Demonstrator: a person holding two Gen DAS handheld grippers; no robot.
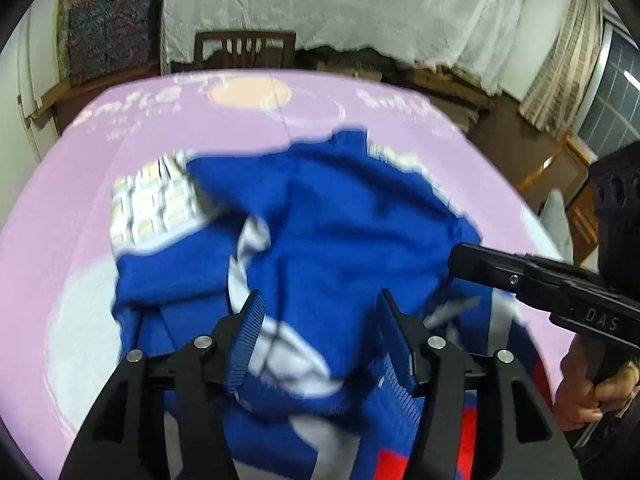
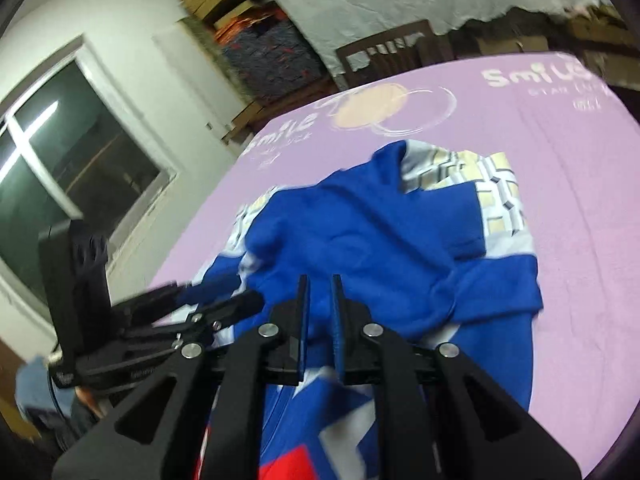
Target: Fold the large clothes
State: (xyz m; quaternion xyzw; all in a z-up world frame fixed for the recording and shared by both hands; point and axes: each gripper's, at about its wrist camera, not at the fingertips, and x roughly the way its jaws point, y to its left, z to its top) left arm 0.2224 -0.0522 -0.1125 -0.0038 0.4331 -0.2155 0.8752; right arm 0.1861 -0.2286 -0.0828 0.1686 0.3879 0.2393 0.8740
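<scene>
A large blue garment (image 1: 340,208) with white stripes, checked cream panels (image 1: 156,204) and a red patch (image 1: 468,432) lies crumpled on the pink tablecloth (image 1: 80,200). My left gripper (image 1: 320,300) hovers over its near part, jaws well apart, cloth under them and nothing pinched. From the right, my right gripper (image 1: 456,260) reaches the garment's edge. In the right wrist view the right gripper (image 2: 320,280) has its jaws almost together with blue garment (image 2: 380,240) cloth in the narrow gap. The left gripper (image 2: 224,292) shows at the left, fingers spread.
The pink tablecloth (image 2: 580,200) carries printed lettering and a peach circle. A wooden chair (image 1: 244,48) stands behind the table under a white sheet. A hand (image 1: 580,392) holds the right gripper's handle. A window (image 2: 60,160) is at the left.
</scene>
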